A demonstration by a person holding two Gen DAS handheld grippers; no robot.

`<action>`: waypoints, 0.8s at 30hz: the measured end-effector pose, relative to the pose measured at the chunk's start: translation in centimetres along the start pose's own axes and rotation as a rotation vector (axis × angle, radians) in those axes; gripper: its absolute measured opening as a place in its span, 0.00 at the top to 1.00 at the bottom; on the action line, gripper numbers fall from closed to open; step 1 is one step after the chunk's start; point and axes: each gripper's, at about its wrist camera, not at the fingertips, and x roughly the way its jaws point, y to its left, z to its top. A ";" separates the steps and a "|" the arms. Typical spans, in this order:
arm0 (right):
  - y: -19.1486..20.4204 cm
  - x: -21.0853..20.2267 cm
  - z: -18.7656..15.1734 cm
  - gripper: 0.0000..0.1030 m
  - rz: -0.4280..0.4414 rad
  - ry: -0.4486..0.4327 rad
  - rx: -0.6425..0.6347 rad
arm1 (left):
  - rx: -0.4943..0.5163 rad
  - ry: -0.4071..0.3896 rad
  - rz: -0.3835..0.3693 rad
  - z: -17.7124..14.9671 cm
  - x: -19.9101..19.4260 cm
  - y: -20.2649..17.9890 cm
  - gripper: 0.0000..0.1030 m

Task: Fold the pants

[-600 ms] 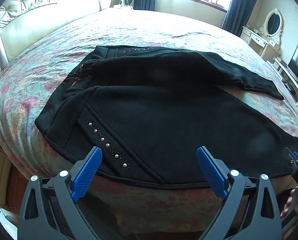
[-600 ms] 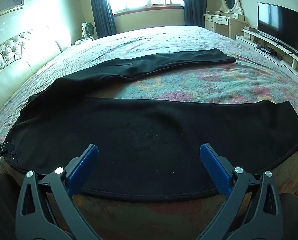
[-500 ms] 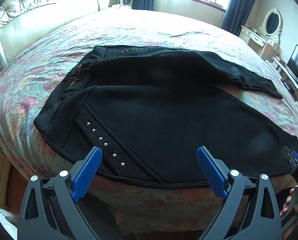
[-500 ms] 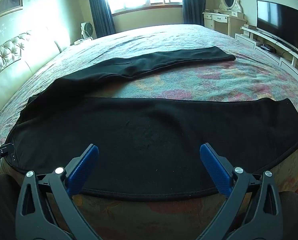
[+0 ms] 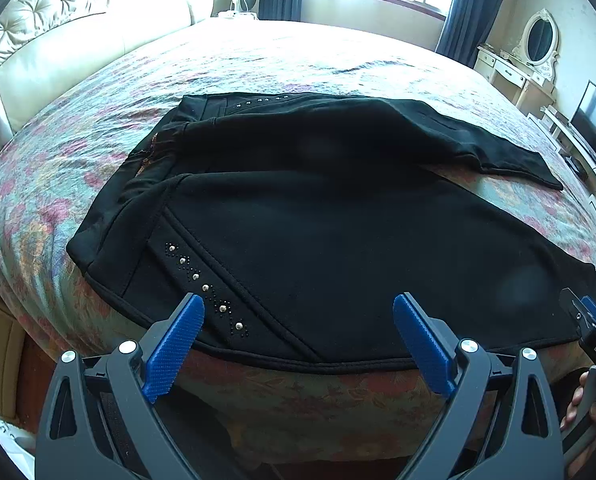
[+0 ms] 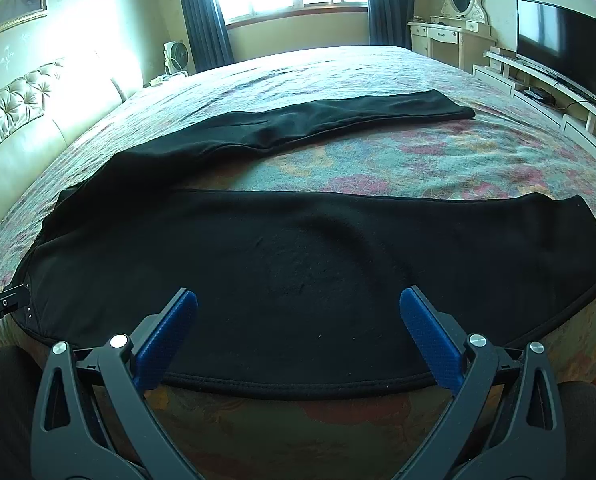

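Two hand-held grippers: I've got the left hand-held gripper (image 5: 298, 320) and the right hand-held gripper (image 6: 298, 316) both spread wide apart, nothing in either one.
Pants: black pants (image 5: 317, 232) lie flat on the bed (image 5: 258, 56), legs splayed in a V, waistband to my left, near leg along the bed's front edge.
Left side: the studded pocket trim (image 5: 204, 286) sits right between my left fingers; the hem edge runs just below the tips, not touching as far as I can tell.
Right side: the near leg (image 6: 317, 264) fills the gap between my right fingers, far leg (image 6: 337, 116) well apart across the floral cover.
Step, I reckon: pinch the near edge at two spots, then carry it over onto the far leg.
Doing it well: bite both layers, close both hands together, lift evenly so the leg doesn't sag or twist.
Risk: thick fabric, so a shallow bite probably slips.
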 end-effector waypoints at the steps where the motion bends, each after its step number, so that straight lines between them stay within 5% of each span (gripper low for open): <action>1: 0.0 0.0 0.0 0.02 0.000 0.000 0.000 | 0.000 0.000 0.000 0.0 -0.1 0.0 0.08; 24: 0.2 -0.1 -0.4 0.02 0.005 0.007 0.001 | 0.027 -0.006 0.019 -0.2 -0.3 -0.5 0.08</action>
